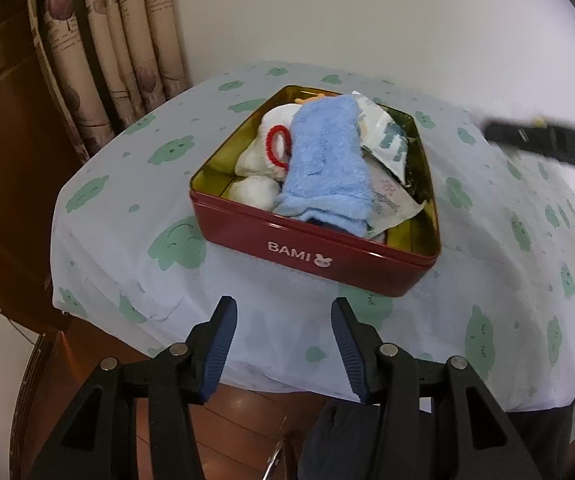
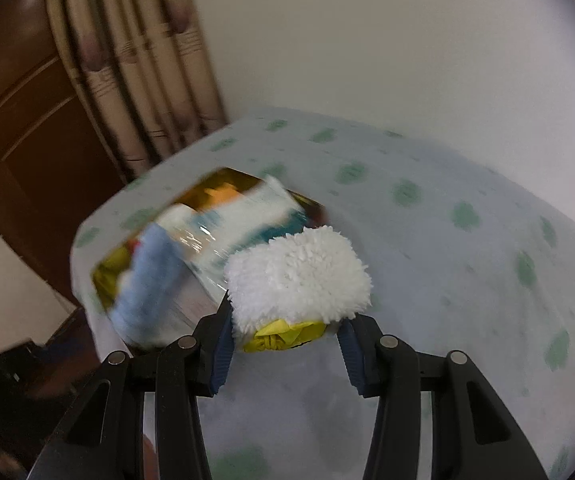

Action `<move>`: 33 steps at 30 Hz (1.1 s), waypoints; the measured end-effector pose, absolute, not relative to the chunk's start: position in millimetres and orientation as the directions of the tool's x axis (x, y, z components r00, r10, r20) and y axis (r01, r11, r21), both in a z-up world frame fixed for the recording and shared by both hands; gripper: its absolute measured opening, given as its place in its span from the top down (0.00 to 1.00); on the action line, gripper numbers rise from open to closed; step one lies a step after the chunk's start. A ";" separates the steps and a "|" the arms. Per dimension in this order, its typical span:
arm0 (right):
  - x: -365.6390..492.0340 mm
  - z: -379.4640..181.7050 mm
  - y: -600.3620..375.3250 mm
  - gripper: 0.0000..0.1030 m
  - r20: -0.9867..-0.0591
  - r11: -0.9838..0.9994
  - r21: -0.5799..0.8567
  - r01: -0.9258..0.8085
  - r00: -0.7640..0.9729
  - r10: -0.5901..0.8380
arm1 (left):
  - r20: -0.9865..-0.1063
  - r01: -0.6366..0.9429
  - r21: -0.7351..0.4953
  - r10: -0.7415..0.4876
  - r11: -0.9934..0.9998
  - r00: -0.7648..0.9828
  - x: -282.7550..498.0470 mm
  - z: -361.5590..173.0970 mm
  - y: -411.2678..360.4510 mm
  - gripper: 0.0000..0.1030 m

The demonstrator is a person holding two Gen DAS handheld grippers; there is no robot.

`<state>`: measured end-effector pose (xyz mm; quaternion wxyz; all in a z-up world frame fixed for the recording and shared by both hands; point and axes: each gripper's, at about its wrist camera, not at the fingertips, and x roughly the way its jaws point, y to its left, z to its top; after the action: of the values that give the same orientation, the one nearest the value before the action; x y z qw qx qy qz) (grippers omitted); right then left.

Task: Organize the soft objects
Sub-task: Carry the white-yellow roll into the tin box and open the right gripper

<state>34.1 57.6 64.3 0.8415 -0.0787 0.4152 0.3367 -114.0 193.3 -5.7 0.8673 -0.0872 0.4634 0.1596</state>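
While right gripper [image 2: 285, 330] grips one pompom [image 2: 297, 276], one tin [image 1: 311, 254] waits.

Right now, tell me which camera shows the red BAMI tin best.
The left wrist view: the red BAMI tin sits sharp and whole, with its lettering readable. In the right wrist view it is blurred and partly hidden behind the fluffy white toy held by the right gripper.

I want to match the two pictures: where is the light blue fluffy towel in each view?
Left wrist view: light blue fluffy towel at the centre, draped over the things in the red metal tin.
Right wrist view: blurred, left of centre, inside the same tin.
Shared landmark: the beige patterned curtain, upper left in both.
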 end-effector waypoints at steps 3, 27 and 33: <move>44.8 71.9 94.0 0.57 -0.753 0.727 0.155 -0.669 0.397 0.525 | -0.830 -0.379 0.000 0.211 0.925 0.516 -114.2 -5.6 197.5 0.51; 101.3 15.4 225.9 0.29 -0.823 0.676 0.175 -0.716 0.271 0.500 | -0.792 -0.383 0.074 0.288 0.921 0.539 -113.6 1.9 198.8 0.51; 97.8 32.8 203.4 0.23 -0.755 0.679 0.228 -0.698 0.314 0.576 | -0.791 -0.406 0.044 0.280 0.913 0.543 -115.1 2.3 207.0 0.51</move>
<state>97.8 203.4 32.8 0.8075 -0.0705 0.4328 0.3945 -115.1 207.0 2.3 0.8755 -0.0721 0.4359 0.1957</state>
